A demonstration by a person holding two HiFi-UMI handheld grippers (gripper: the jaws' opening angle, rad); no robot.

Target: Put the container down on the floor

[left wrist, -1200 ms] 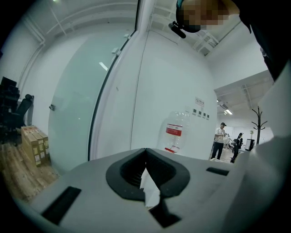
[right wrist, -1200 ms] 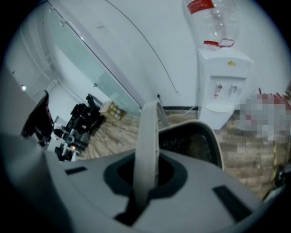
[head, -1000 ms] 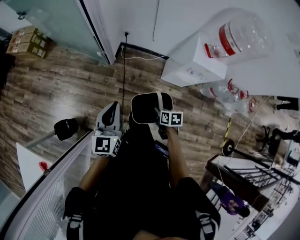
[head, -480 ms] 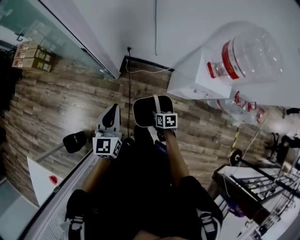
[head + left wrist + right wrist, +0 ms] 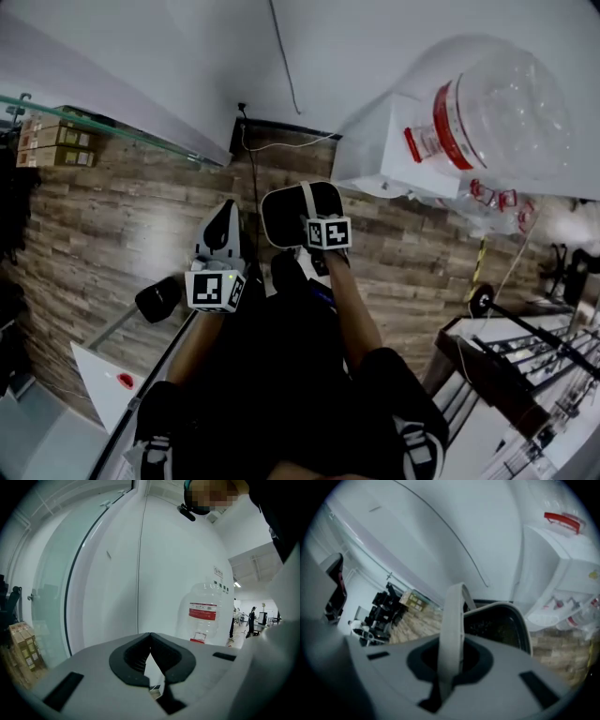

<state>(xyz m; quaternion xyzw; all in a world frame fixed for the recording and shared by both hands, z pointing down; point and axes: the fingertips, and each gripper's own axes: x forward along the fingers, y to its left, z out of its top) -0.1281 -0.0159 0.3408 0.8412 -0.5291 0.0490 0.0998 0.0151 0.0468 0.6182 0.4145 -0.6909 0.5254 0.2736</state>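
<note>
The right gripper (image 5: 449, 670) was clamped on the pale grey handle (image 5: 453, 620) of the container (image 5: 296, 214), a dark bucket with a light rim. The band of the handle ran straight up between the jaws, which were pressed together on it. The container hung from this grip in front of the person's knees, its open top facing up and its dark inside showing in the right gripper view. It was over the wooden floor (image 5: 112, 220), out from the base of the white wall (image 5: 375, 47). No view showed whether its base met the boards.

The left gripper (image 5: 150, 641) was held just beside the container, on its left in the head view, and was not touching it. Its jaws were closed tip to tip with nothing between them, and it pointed toward the wall and a glass partition (image 5: 51, 602).

A white water dispenser (image 5: 380, 155) stood on the floor against the wall, to the right of the container. A large clear water bottle (image 5: 502, 98) with a red label sat upside down on top of it. Cardboard boxes (image 5: 54, 145) were stacked on the floor by the far left edge, behind the glass. A thin black cable (image 5: 249, 164) ran down to the floor close to the wall.
</note>
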